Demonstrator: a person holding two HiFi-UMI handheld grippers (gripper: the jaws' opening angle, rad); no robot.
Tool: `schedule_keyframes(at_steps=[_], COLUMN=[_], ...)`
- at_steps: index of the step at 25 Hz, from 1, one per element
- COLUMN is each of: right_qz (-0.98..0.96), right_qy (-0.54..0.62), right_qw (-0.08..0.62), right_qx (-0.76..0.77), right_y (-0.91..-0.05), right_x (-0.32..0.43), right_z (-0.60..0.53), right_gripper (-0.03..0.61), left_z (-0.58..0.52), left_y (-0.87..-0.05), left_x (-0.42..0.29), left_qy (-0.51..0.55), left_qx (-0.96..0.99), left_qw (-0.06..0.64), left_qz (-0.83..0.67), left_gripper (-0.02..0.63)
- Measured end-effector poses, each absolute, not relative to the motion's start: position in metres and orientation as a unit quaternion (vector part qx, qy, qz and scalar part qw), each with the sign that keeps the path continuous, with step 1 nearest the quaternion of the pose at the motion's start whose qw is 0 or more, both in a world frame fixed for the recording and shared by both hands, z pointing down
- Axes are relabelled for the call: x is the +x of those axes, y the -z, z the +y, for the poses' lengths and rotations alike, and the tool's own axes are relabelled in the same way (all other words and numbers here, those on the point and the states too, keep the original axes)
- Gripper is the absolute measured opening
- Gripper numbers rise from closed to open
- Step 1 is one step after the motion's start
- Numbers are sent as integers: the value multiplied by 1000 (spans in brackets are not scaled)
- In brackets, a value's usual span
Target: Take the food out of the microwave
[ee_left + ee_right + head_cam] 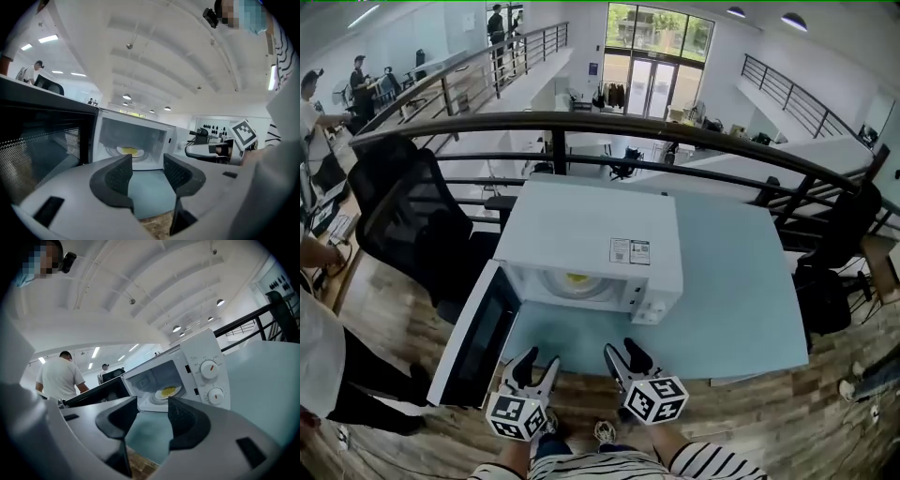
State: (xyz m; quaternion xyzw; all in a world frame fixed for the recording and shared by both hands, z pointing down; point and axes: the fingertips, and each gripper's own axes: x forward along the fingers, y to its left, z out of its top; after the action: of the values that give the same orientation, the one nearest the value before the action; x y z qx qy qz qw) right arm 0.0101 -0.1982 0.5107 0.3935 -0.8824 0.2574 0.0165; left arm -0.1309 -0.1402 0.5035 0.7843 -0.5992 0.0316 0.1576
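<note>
Your left tool (537, 362) and right tool (622, 351) sit side by side at the lower centre of the head view, at the near edge of the surface (741, 300). Both are aimed nearly level into the microwave (591, 234), which suits a straight reach into its opening.

Each tool's own view shows its jaws standing apart with only the bare surface between them, so neither is gripping anything yet. That looks right for this stage, since the pads need that gap to go around a rim.

The door (478, 337) is swung wide toward the lower left of the head view, which leaves the opening unobstructed. It also stands just beside your left tool, so that side probably has less room to work in.

The food (168, 391) is a yellow heap on a white plate (130, 151). The plate rests inside the microwave, seen above and between the jaws in both tool views and well apart from them. It sits flat and low, so you would most likely take it by the near rim and keep it level so the food does not slide.

The dials (211, 380) are to the right of the opening in the right tool's view. Keep that tool to their left as it goes in.
</note>
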Motion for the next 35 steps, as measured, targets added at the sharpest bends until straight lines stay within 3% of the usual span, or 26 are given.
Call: schedule_keyframes(at_steps=[35], right_qz=[-822], right_qy=[-236], right_qw=[-9], right_qx=[518], right_y=[-558], right_x=[-40], right_z=[-284], right_gripper=[190], left_z=[-280], left_y=[-559], left_x=[-177], left_qy=[-41], left_qx=[833], left_qw=[172], left_qz=[-525], left_gripper=[189])
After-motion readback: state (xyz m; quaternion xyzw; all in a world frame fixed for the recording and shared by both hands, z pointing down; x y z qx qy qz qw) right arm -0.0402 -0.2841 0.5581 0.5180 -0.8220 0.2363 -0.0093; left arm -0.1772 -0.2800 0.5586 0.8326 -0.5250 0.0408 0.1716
